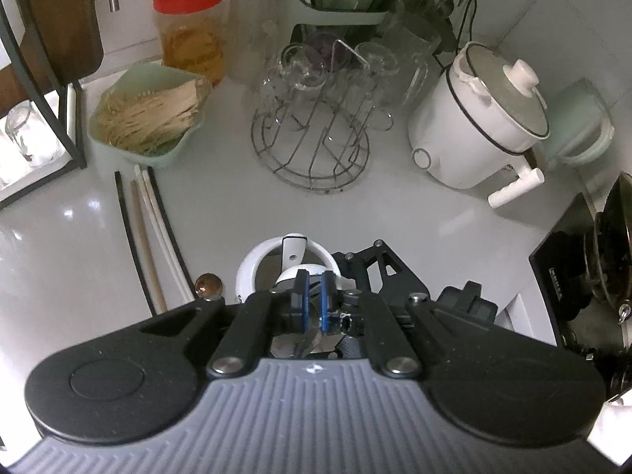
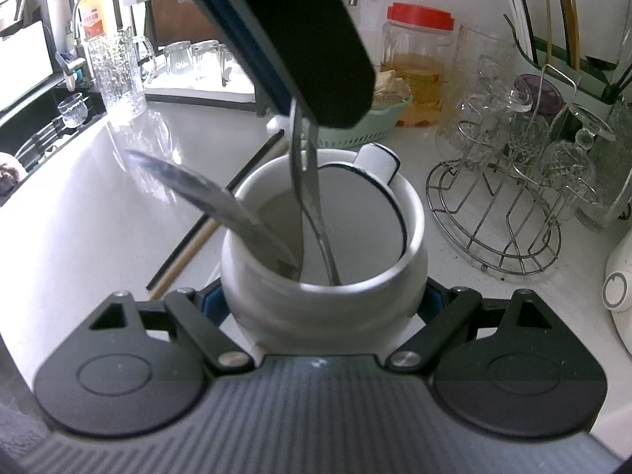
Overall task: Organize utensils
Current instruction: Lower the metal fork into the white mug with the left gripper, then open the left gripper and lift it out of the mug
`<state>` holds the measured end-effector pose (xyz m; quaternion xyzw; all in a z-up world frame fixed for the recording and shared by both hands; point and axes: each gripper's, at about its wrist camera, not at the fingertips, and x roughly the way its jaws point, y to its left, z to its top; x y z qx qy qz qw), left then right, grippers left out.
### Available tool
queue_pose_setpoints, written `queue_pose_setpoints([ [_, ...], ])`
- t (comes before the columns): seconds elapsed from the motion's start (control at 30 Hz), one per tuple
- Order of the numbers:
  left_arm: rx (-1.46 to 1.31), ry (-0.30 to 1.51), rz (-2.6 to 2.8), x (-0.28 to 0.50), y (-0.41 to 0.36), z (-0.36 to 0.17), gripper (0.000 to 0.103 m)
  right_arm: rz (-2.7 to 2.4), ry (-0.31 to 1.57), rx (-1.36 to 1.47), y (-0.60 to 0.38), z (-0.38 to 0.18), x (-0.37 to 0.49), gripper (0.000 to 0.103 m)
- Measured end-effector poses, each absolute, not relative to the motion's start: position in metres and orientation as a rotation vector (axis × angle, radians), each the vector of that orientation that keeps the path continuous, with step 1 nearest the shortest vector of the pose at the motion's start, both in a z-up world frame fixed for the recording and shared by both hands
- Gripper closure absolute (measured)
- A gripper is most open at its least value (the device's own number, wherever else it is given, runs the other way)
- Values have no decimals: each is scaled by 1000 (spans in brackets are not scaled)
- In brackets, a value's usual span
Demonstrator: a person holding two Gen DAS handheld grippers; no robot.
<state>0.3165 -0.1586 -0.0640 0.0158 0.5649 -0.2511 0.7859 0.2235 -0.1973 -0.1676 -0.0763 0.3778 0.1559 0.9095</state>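
Spoon, thin slick steel, hangs pinched by its handle in the left gripper; right gripper clamps the heavy, breakable pot.

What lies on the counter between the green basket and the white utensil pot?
In the left wrist view, loose chopsticks lie on the counter between the green basket and the white utensil pot; the right wrist view shows them too.
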Motion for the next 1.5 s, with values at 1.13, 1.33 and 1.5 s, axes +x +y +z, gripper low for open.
queue_pose_setpoints([
  [1.13, -65, 1046, -460, 300, -131, -47, 72, 328, 773, -159, -198, -167, 223, 11],
  [1.33, -169, 1039, -379, 303, -93, -63, 72, 318, 762, -156, -204, -168, 219, 11],
  [1.5, -234, 1038, -350, 303, -72, -84, 72, 298, 765, -150, -210, -168, 218, 11],
])
